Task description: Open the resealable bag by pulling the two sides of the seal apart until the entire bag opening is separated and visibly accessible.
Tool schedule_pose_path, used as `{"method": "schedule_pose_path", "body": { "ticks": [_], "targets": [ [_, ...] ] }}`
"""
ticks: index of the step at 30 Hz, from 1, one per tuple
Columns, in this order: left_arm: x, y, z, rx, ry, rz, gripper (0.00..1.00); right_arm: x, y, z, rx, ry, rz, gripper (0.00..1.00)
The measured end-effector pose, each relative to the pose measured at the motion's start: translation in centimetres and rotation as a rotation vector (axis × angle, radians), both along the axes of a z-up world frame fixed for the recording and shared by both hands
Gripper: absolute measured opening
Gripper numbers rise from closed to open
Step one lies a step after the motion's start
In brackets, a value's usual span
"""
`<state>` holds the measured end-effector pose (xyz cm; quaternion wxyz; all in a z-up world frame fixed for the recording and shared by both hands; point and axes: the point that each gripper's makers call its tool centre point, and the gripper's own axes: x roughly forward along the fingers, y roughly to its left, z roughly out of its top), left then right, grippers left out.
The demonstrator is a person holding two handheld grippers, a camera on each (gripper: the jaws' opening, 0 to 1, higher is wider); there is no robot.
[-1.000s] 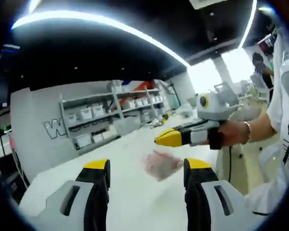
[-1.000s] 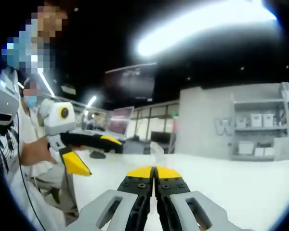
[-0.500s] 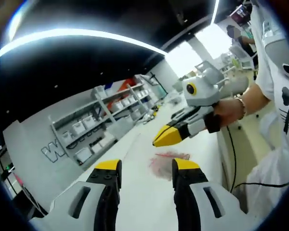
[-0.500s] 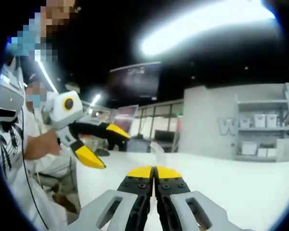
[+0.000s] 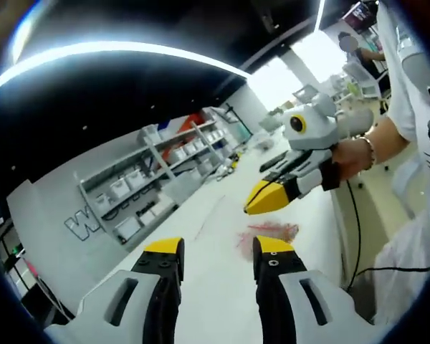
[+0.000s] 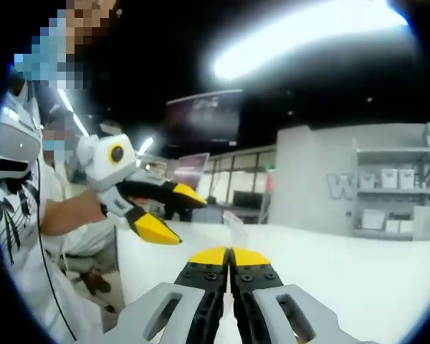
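The resealable bag [image 5: 269, 232] is clear with pinkish contents and hangs just over the white table [image 5: 222, 287], below my right gripper [image 5: 264, 202]. A thin red line [image 5: 210, 216], probably its seal, runs to the left of it. In the right gripper view my right gripper [image 6: 230, 255] is shut, and a clear bit of bag film [image 6: 233, 221] stands up from its jaws. My left gripper [image 5: 218, 248] is open with nothing between its yellow tips, a short way from the bag. It enters the right gripper view as the left gripper [image 6: 176, 213], jaws spread, held by a hand.
Grey shelves with white bins [image 5: 154, 193] line the far wall past the table. The person in a white shirt [image 5: 416, 107] stands at the table's right edge [image 5: 330, 236], and a cable [image 5: 358, 229] hangs from the right gripper.
The left gripper's jaws have narrowed a little and it has come nearer the right gripper. In the right gripper view it has moved right toward my shut jaws.
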<state>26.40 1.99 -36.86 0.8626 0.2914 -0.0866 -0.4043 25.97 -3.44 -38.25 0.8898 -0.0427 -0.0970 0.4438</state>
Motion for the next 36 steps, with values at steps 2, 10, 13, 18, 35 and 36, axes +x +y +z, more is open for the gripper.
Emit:
{"method": "schedule_pose_path", "body": {
  "ticks": [2,10,13,18,35,36],
  "targets": [
    [0.1,0.1,-0.2,0.003,0.003,0.006,0.36,-0.1,0.1,0.0,-0.002,-0.001,0.003,0.0],
    [0.2,0.6,-0.8,0.013,0.008,0.022,0.35,-0.2,0.4,-0.3,-0.058,-0.038,-0.01,0.0],
    [0.2,0.9,-1.0,0.015,0.01,0.031,0.35,-0.1,0.5,-0.4,-0.094,-0.063,-0.023,0.0],
    [0.0,1.4,-1.7,0.022,0.02,0.034,0.35,-0.6,1.6,-1.6,-0.155,-0.069,0.008,0.0],
    [-0.9,4.5,-4.2,0.05,0.064,0.081,0.32,-2.5,4.3,-4.1,-0.171,0.003,0.136,0.0],
    [-0.9,4.5,-4.5,0.055,0.066,0.077,0.32,-2.5,4.2,-4.1,-0.157,0.014,0.138,0.0]
  ]
}}
